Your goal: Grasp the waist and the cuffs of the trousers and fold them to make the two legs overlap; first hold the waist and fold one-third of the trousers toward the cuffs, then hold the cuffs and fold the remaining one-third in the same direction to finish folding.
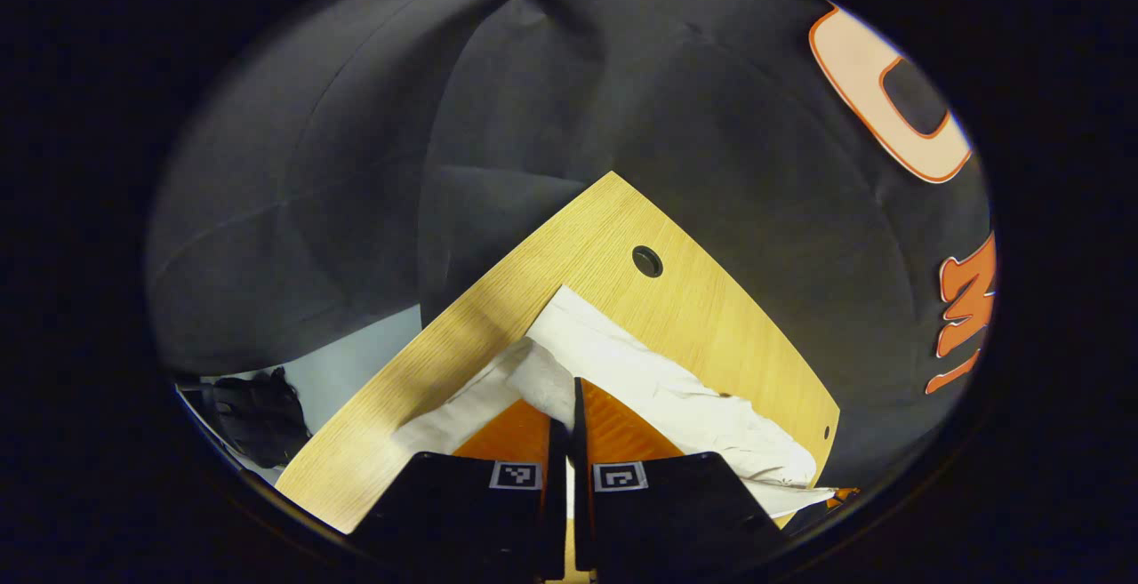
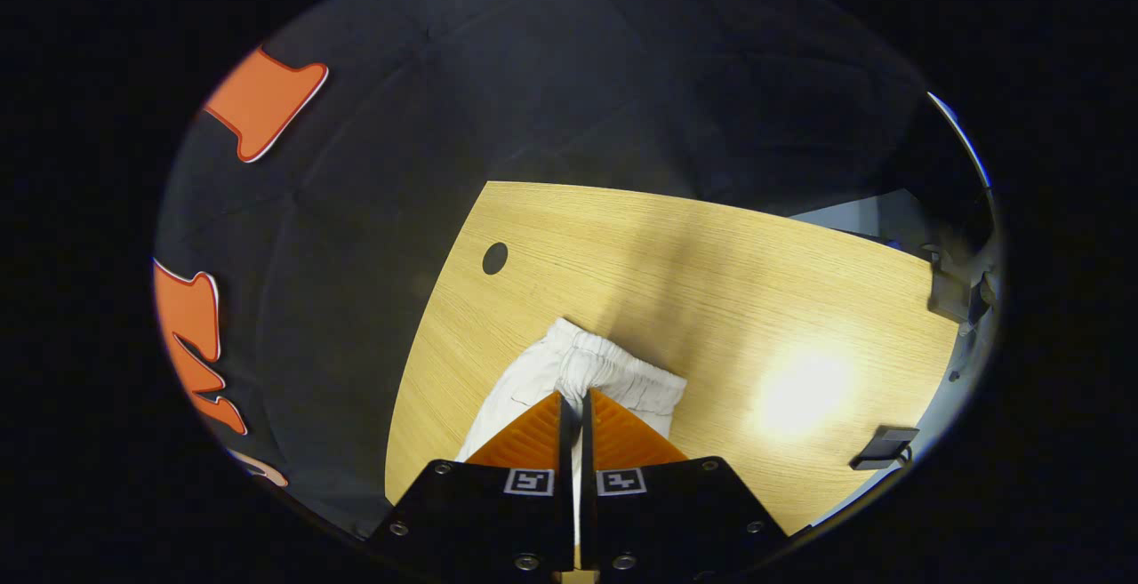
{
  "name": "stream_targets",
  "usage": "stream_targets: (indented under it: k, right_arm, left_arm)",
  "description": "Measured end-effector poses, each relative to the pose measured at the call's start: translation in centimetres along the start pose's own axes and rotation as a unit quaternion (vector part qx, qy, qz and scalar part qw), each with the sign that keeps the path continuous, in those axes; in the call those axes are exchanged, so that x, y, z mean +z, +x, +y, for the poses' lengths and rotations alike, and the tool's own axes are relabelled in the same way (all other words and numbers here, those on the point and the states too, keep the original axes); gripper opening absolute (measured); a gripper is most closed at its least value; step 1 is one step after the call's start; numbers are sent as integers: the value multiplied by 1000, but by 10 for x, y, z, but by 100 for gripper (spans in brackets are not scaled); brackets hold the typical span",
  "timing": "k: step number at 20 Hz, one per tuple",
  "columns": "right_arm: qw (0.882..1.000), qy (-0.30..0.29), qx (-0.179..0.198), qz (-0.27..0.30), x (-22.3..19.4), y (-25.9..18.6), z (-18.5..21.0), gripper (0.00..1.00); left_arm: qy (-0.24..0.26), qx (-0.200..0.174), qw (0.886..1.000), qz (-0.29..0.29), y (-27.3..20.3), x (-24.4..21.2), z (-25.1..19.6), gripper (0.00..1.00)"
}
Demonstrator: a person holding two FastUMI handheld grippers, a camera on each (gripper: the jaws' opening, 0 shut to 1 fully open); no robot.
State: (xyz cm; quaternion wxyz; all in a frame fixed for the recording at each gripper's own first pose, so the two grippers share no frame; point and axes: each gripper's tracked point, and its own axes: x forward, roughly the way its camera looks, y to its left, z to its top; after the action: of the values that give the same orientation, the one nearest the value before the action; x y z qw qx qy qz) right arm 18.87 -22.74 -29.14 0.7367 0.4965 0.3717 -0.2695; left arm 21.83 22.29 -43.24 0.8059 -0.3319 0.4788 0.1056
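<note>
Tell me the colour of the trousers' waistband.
Off-white, plain, gathered elastic waistband; it shows best in the right gripper view.

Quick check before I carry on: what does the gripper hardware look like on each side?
The left gripper and right gripper match: two wedge-shaped, ribbed fingers tapering to a point, set in boxy black blocks. Each block carries a small square black-and-white marker; the right one's blocks show screws.

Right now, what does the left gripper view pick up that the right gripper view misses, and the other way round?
Left gripper view alone: the trousers' cuff end pinched by the left gripper, and a dark bundle off the table. Right gripper view alone: the elastic waist pinched by the right gripper, and a small dark clip at the table edge. Both: the wooden table, its round hole and the white trousers.
</note>
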Motion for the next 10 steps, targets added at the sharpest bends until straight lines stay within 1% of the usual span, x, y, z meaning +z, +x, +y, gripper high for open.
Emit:
stream_targets:
  k: [2,3,5,6,10]
  right_arm:
    - [1000,1,-1,4,4,11,14,3]
    - [1000,-7,2,6,3,17,22,2]
    - [999,-37,-8,1,6,24,28,2]
    - [999,-43,-7,3,6,31,35,2]
    - [999,-36,8,25,5,52,55,2]
  left_arm:
    - [15,9,1000,2,14,9,-1,7]
    - [8,10,1000,5,20,7,-2,5]
    - [16,11,1000,8,28,8,-3,5]
    - [17,14,1000,8,30,11,-2,5]
    - [-14,10,1000,9,48,18,-2,5]
